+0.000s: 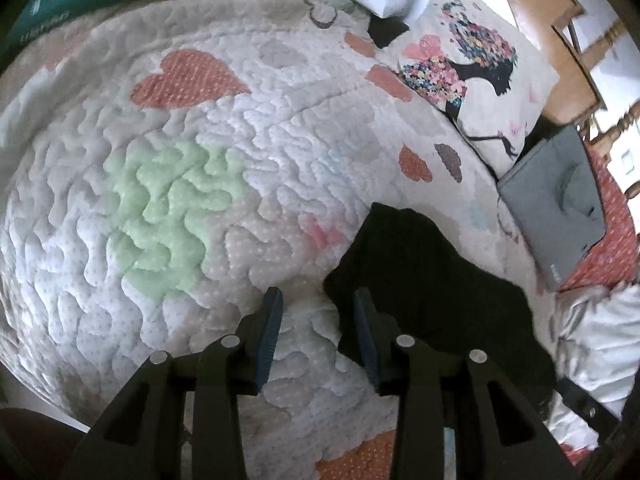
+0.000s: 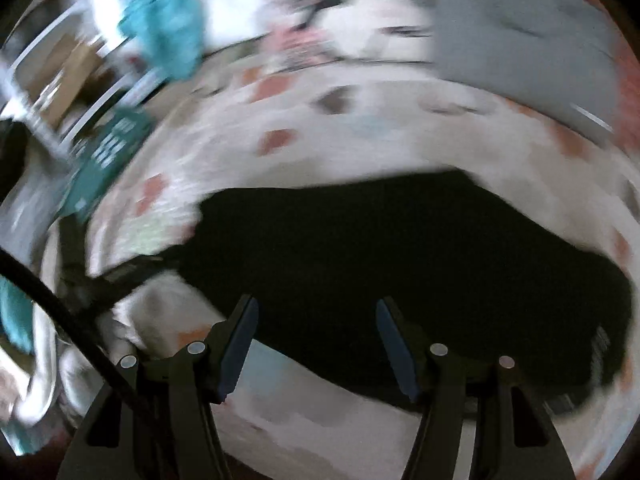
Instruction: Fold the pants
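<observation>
Black pants (image 2: 400,264) lie bunched on the quilted bed (image 1: 200,160); left gripper (image 1: 318,300) and right gripper (image 2: 316,308) hover above them, fingers spread wide and empty, apparently positioned to take hold of the fabric.

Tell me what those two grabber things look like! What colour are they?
Both look alike. The left gripper and the right gripper have black plastic arms shaped like open triangles, dotted with round silver pin heads. Each ends in two flat fingers with dark blue ridged pads. A black cable runs past the right one. No hands or sleeves show.
</observation>
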`<state>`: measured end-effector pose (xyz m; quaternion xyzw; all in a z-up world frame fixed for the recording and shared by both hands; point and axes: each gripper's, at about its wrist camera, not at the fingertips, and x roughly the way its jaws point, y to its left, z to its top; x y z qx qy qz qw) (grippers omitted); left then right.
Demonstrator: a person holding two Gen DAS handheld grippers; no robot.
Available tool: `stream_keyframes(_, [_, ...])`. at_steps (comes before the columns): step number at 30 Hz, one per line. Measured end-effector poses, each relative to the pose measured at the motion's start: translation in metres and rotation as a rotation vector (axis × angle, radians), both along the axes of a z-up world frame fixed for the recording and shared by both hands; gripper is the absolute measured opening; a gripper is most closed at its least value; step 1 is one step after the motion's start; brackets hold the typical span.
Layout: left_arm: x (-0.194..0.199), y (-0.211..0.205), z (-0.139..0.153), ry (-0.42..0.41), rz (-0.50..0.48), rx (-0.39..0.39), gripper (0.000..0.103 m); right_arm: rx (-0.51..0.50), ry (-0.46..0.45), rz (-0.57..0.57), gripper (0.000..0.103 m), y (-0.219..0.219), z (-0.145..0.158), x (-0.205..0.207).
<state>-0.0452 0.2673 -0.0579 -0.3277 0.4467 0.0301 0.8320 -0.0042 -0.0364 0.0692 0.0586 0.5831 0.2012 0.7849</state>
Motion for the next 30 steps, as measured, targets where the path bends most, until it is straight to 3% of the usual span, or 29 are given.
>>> stream_keyframes(5, [-0.004,0.013,0.001,-0.013,0.029,-0.032,0.035,-0.008,0.148,0.159,0.066,0.105,-0.026,0.054])
stream_keyframes(9, [-0.007,0.029,0.003,-0.015,0.079,-0.019,0.035,-0.206,0.234,0.178,0.066,0.169,-0.066,0.093])
stream_keyframes(12, [-0.01,0.039,0.004,-0.001,0.12,0.031,0.035,-0.351,0.268,0.182,0.066,0.198,-0.092,0.111])
stream_keyframes(18, [-0.009,0.046,0.004,-0.003,0.122,0.027,0.035,-0.468,0.344,0.154,0.071,0.229,-0.122,0.128])
stream_keyframes(19, [-0.009,0.045,0.004,-0.005,0.117,0.026,0.035,-0.471,0.333,0.158,0.064,0.231,-0.12,0.127])
stream_keyframes(22, [-0.007,0.044,0.005,-0.016,0.107,0.011,0.037,-0.503,0.285,0.191,0.03,0.23,-0.114,0.123])
stream_keyframes(23, [-0.006,0.042,0.005,-0.016,0.102,0.012,0.038,-0.507,0.279,0.19,0.026,0.233,-0.11,0.121])
stream_keyframes(27, [0.0,0.028,0.007,-0.03,0.059,0.031,0.042,-0.406,0.277,0.148,0.024,0.211,-0.097,0.121])
stream_keyframes(30, [0.01,0.011,0.007,-0.055,-0.033,-0.011,0.052,-0.345,0.268,0.131,0.024,0.2,-0.085,0.121])
